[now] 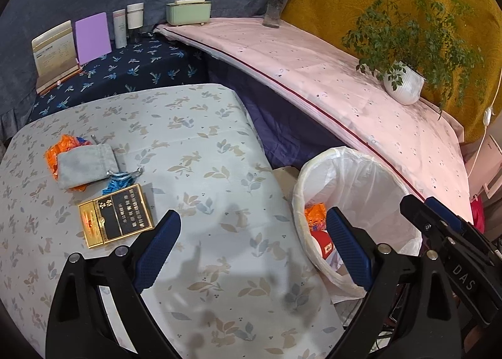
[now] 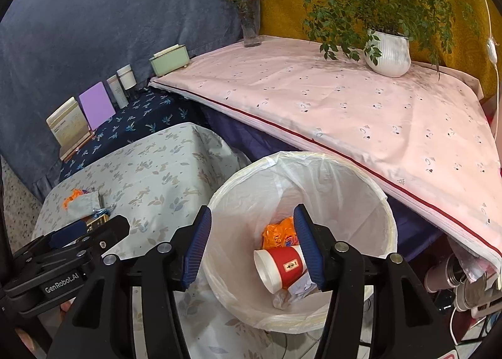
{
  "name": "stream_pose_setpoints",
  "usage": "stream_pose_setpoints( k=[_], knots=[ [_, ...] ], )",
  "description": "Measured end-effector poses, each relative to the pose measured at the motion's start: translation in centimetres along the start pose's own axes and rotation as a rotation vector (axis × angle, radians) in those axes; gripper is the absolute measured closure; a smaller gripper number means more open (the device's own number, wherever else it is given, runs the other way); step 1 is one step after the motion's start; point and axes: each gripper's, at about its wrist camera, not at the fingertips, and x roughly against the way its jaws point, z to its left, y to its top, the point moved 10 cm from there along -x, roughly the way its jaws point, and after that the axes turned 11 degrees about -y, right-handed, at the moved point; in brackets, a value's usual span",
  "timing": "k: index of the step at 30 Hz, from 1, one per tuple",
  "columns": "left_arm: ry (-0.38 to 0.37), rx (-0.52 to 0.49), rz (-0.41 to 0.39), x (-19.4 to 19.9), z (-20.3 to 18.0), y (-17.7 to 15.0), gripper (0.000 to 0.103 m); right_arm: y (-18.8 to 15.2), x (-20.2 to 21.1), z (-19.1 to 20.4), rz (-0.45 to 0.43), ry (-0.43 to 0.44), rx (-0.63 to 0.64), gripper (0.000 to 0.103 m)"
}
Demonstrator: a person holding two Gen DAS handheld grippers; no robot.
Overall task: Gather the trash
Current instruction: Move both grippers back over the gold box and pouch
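— Blue-padded black left gripper (image 1: 252, 246) fills the bottom of its own view, jaws spread wide with nothing between them, hanging over the pale leaf-and-rabbit printed tablecloth (image 1: 200, 177).

— And what's lying at the left of that frame?

— Crumpled orange plastic wrapper (image 1: 58, 152), with a grey drawstring fabric pouch (image 1: 84, 166) lying on top of it. Just below them sits a flat black-and-gold cigarette box (image 1: 114, 219), and a scrap of blue wrapper (image 1: 117, 184) peeks out between pouch and box.

— Further right?

— White plastic-lined round trash bin (image 1: 354, 170), beside the table's edge, under the pink sheet-covered surface (image 1: 345, 76). Upper right on that sheet stands a white ribbed pot with a green leafy plant (image 1: 404, 83).

— The other tongs?

— Black right gripper with blue pads (image 2: 251, 246) is at the bottom centre of its view, also spread apart and empty, poised above the bin's mouth. Inside the bin lie a red-and-white paper cup (image 2: 279, 268) on its side, an orange wrapper (image 2: 277, 232) behind it, and some crumpled white paper (image 2: 298, 288).
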Motion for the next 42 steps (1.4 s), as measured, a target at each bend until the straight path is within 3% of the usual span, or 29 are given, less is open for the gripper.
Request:
stream_pose_setpoints(
  k=[25,42],
  knots=[
    [0.149,0.152,-0.015,2.4,10.3,-1.4,0.013,-1.2,0.4,7.4,0.008,0.063,0.094,0.045],
    [0.214,0.253,0.067,-0.2,16.0,-3.7,0.009,-2.5,-2.0,11.3,0.055,0.096,0.137,0.043]
  ],
)
